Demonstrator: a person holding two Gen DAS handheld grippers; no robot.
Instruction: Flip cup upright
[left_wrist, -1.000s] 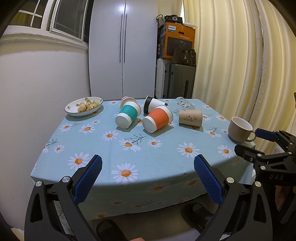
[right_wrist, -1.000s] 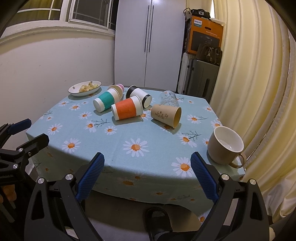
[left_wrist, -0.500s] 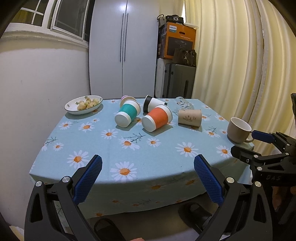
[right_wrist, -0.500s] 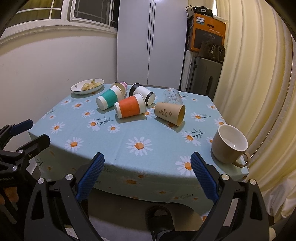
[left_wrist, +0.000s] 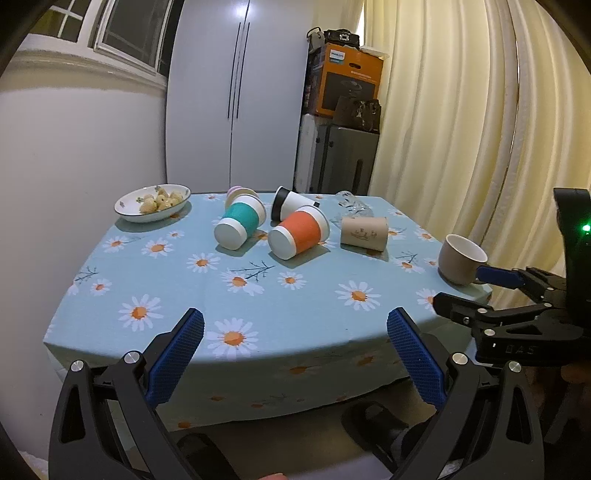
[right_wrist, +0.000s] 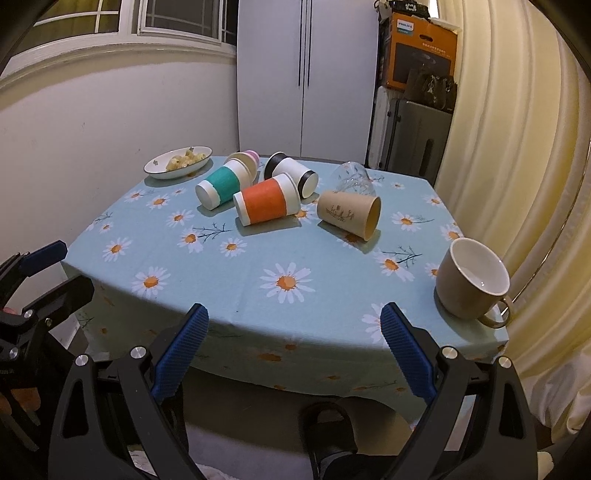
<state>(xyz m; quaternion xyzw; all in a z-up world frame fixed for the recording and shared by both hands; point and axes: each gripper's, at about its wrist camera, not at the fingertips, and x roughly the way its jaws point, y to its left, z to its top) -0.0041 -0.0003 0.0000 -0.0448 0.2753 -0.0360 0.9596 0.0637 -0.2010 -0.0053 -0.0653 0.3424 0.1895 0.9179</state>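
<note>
Several cups lie on their sides on the daisy tablecloth: a teal cup, an orange cup, a black-and-white cup, a pink cup, a brown paper cup and a clear glass. A beige mug stands upright at the right edge. They also show in the right wrist view: the orange cup, the paper cup, the mug. My left gripper and right gripper are both open, empty, held off the table's near edge.
A white bowl of food sits at the back left of the table. A white cabinet, stacked boxes and a suitcase stand behind. Cream curtains hang at the right. A wall is at the left.
Both grippers have drawn slightly back and lower from the table, so the table looks a little farther. The cups have not moved.
</note>
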